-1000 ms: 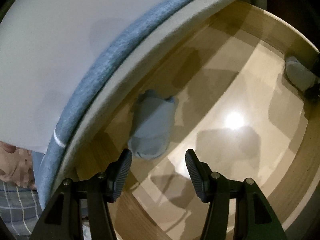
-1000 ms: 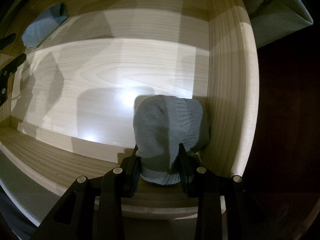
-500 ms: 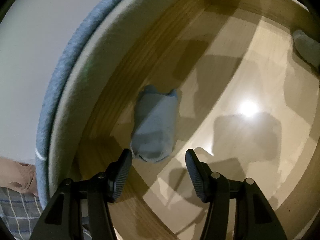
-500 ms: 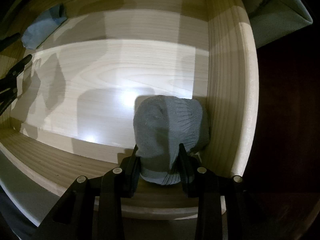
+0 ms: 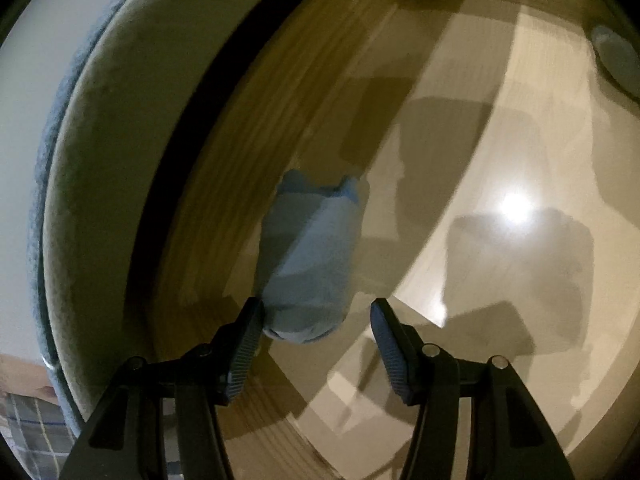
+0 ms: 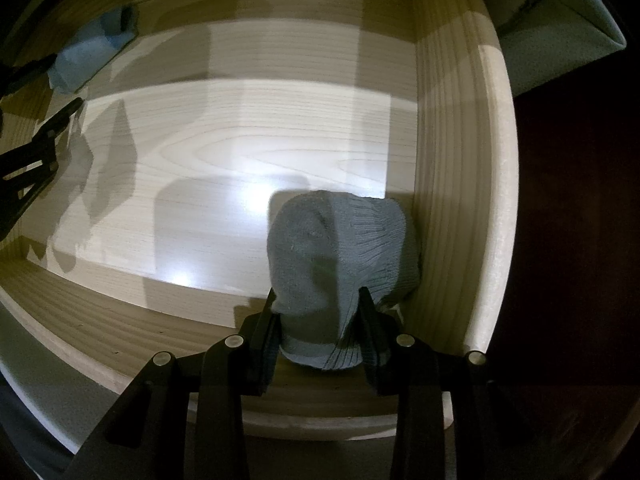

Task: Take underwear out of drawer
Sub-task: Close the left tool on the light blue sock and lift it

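Pinching the grey bundle point(image 6: 340, 264) tight, the right gripper point(image 6: 318, 320) could snag it on the drawer wall point(image 6: 452, 184), while the left gripper point(image 5: 316, 320), half-open and empty, may nudge the blue bundle point(image 5: 310, 256) aside.

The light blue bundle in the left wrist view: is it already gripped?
No, the light blue bundle lies on the drawer floor, the left hand-held gripper open.

Wooden drawer point(image 6: 460, 152), two folded garments point(image 6: 344, 256) point(image 5: 308, 256).
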The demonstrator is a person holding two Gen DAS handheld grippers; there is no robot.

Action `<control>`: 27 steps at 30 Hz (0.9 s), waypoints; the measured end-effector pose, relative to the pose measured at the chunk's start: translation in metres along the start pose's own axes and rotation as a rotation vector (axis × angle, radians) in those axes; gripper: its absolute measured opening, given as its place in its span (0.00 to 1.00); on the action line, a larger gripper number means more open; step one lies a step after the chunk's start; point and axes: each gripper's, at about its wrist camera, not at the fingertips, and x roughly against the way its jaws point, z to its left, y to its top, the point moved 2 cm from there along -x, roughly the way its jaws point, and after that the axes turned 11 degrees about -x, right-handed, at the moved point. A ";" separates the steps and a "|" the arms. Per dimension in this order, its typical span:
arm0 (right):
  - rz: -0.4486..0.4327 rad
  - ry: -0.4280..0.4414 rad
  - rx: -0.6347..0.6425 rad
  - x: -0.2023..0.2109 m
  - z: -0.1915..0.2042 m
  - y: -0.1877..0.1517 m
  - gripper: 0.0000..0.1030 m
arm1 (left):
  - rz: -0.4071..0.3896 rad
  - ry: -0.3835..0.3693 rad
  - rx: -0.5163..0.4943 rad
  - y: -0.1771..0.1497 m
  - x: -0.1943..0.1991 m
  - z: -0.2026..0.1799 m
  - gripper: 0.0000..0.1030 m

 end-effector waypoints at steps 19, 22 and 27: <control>-0.002 0.001 0.002 -0.002 0.002 0.001 0.32 | 0.038 -0.068 0.014 0.009 0.005 0.003 0.22; -0.002 -0.002 0.003 -0.002 0.002 0.000 0.32 | 0.066 -0.127 0.035 0.009 0.010 0.005 0.22; -0.003 0.001 0.003 -0.002 0.003 0.000 0.32 | 0.130 -0.219 0.083 0.008 0.019 0.006 0.22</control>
